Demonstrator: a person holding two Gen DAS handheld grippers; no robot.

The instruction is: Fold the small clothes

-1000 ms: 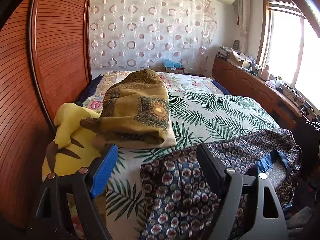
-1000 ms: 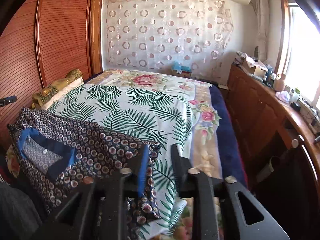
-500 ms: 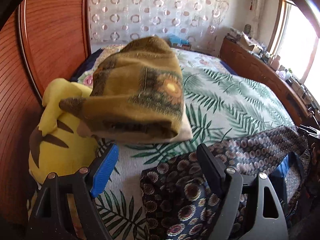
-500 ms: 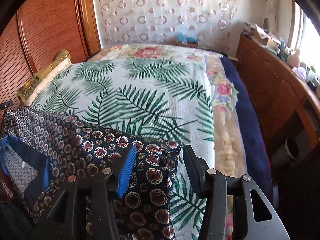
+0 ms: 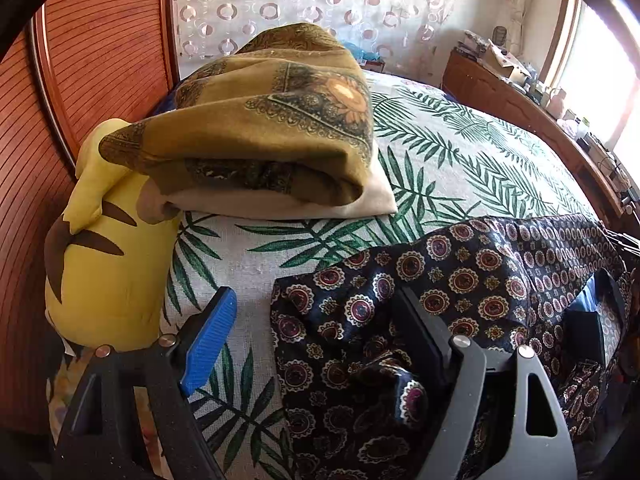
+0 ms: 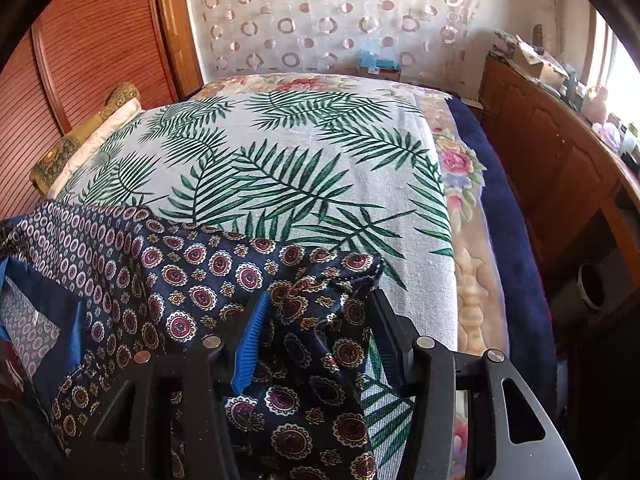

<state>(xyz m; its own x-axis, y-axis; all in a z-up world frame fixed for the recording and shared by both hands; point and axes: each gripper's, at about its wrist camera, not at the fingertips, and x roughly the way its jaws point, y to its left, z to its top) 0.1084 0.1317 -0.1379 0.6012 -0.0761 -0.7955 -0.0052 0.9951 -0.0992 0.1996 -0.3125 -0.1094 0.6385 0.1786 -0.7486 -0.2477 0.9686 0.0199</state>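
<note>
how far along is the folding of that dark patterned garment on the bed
Done: the dark patterned garment is laid out on the palm-leaf bedspread. In hand: the left gripper and right gripper are both open, each straddling a near corner of the fabric, neither shut on it. Left: gripping and every fold; no fold is visible.

A home bedroom: a bed (image 6: 320, 168) with a palm-leaf cover fills the middle of both views, a wooden wardrobe (image 5: 80, 80) stands at the left, a patterned curtain (image 6: 320, 16) hangs at the top, and a cluttered wooden sideboard (image 6: 552, 152) runs under the window (image 5: 600, 80) at right.
</note>
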